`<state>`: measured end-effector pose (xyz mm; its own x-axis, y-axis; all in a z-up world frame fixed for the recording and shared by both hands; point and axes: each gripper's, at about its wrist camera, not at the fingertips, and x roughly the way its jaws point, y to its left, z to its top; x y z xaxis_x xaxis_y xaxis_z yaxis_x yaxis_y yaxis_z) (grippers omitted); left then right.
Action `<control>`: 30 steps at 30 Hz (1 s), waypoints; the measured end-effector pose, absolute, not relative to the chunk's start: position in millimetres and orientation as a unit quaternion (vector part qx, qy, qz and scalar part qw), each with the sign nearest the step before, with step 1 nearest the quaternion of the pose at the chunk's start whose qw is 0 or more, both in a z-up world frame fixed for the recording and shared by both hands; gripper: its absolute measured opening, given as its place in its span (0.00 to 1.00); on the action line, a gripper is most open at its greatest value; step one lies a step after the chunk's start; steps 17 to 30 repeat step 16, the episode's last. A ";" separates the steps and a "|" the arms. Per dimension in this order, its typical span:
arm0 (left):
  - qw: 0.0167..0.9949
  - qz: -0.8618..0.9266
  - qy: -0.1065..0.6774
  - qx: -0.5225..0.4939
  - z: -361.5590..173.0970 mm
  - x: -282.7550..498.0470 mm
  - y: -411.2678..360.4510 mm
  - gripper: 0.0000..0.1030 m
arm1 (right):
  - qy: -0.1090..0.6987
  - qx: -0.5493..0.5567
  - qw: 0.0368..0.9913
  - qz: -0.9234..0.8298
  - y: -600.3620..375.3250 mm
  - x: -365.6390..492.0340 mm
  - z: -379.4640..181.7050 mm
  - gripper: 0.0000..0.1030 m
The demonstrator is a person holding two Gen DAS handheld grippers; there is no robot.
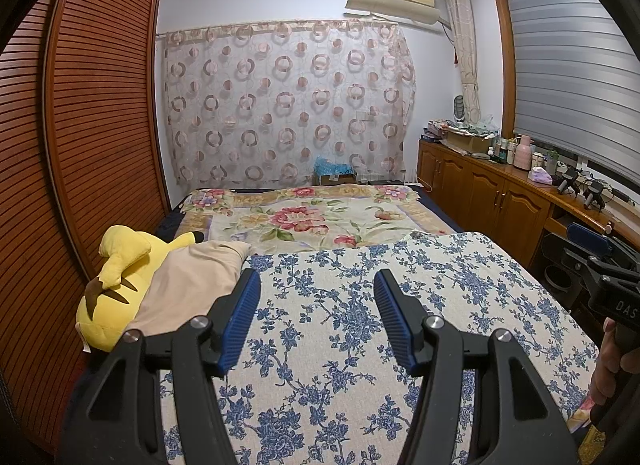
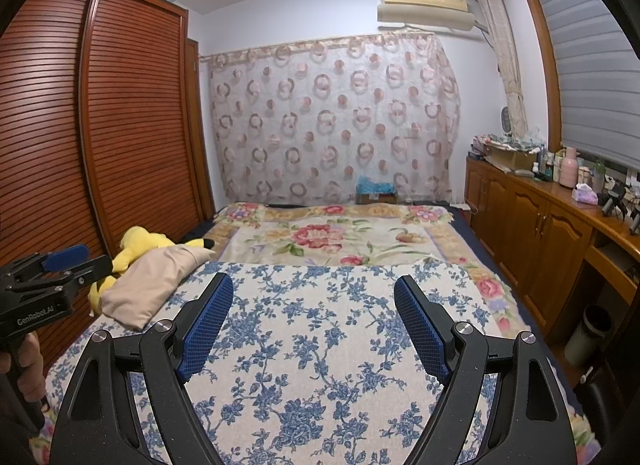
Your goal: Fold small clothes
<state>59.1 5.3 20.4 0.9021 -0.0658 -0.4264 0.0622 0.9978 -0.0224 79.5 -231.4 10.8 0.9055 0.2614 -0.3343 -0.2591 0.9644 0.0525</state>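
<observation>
Both grippers, left gripper [image 1: 316, 297] and right gripper [image 2: 314, 305], wide open, empty, above blue-flowered cloth [image 1: 360, 325]. Beige garment [image 1: 188, 285] bunched on yellow plush toy [image 1: 116, 265]; fold stage unclear.

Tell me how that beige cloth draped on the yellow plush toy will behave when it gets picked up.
The beige cloth sags over the yellow plush toy in soft folds, so it is probably floppy and will droop from one pinch. It looks thin, so likely light. Lifting it may nudge the toy.
</observation>
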 end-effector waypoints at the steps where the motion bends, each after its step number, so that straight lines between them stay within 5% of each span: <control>1: 0.975 -0.033 0.219 -0.004 20.3 59.0 5.3 0.57 | 0.172 0.003 0.976 0.132 -231.2 79.6 10.9 0.82; 30: 0.975 -0.033 0.218 -0.004 19.3 58.7 4.7 0.57 | 0.172 0.003 0.976 0.133 -231.9 79.9 11.8 0.82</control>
